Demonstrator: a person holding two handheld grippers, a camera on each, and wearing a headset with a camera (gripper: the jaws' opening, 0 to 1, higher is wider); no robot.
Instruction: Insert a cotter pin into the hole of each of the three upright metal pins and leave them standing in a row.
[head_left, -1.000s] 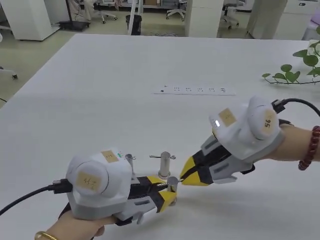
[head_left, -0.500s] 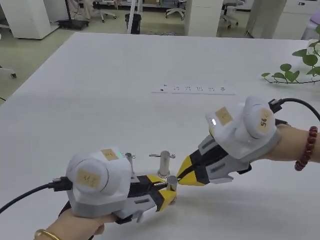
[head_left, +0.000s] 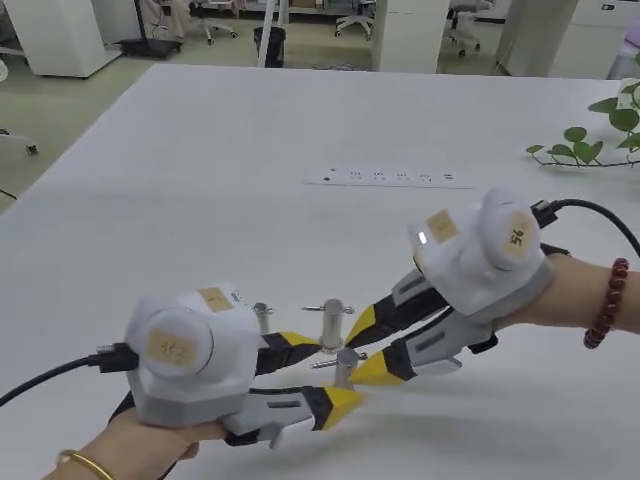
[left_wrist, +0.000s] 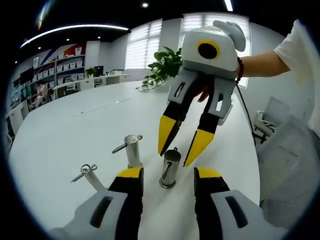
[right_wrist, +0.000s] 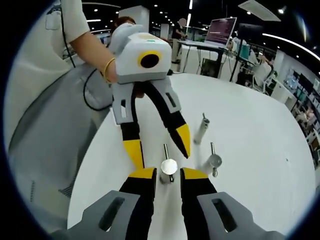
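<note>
Plainly, the nearest metal pin (left_wrist: 171, 167) was a short, shiny steel cylinder, and it stood on the white bench (head_left: 200, 180) with a cotter pin (right_wrist: 165, 151) through it. The left tongs (left_wrist: 169, 173) reached toward it from one side and the right tongs (head_left: 367, 352) from the opposite side. Both were spread apart, with their yellow tips flanking it and gripping nothing. Its long axis was vertical and the cotter pin lay crosswise. Just behind it stood a second metal pin (head_left: 331, 322), and further off a third metal pin (head_left: 262, 316).
</note>
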